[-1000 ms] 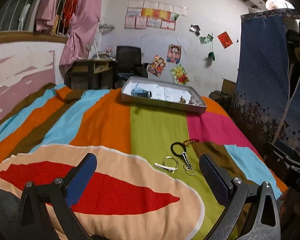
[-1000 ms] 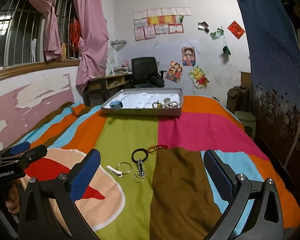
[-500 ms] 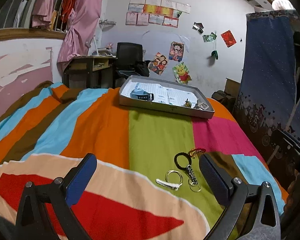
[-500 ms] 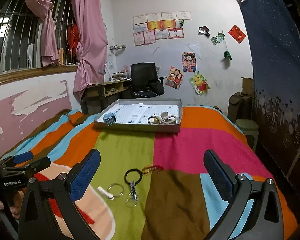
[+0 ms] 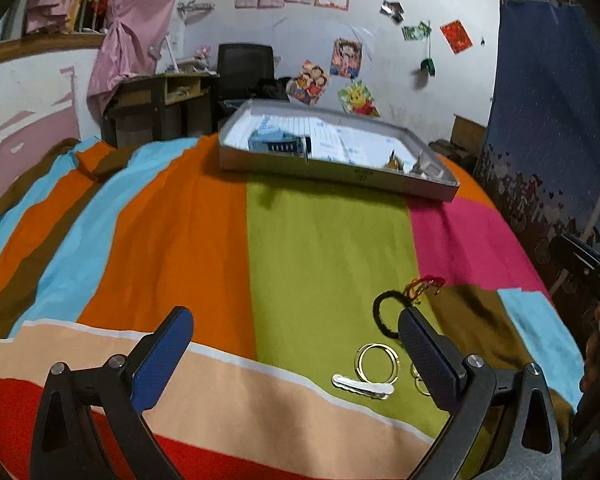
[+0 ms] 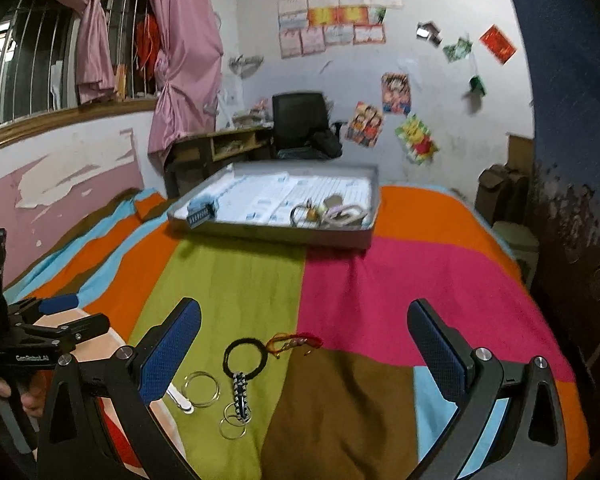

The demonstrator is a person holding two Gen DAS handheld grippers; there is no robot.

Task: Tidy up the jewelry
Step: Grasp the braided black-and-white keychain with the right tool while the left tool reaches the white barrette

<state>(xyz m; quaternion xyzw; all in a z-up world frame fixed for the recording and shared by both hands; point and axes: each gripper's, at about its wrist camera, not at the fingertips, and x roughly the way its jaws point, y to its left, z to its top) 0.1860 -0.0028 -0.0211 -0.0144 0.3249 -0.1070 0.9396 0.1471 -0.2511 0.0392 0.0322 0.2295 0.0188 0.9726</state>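
1. The left gripper (image 5: 294, 346) sits at the bottom of its view with its blue-padded fingers wide apart and nothing between them.
2. The right gripper (image 6: 304, 340) fills the bottom of its view, fingers likewise spread wide and holding nothing.
3. The jewelry lies loose on the green stripe of the striped bedspread (image 5: 180, 220), lower right in the left view and lower centre-left in the right view.
4. A black ring (image 6: 245, 358) lies flat; a red and yellow cord (image 6: 296, 340) trails from its right side onto the brown patch.
5. A black-and-white braided fob (image 6: 240, 394) hangs below the black ring, ending in small metal rings (image 6: 233, 426).
6. A thin gold hoop (image 5: 377, 362) lies left of the fob, with a white hair clip (image 5: 362, 386) just below and left of it.
7. A shallow grey tray (image 6: 276, 236) rests at the far end of the bed, upper centre, lined with white printed paper.
8. Inside the tray, a blue-grey box (image 6: 200, 214) sits at the left corner and a cluster of rings and bangles (image 6: 328, 214) at the right; details are blurred.
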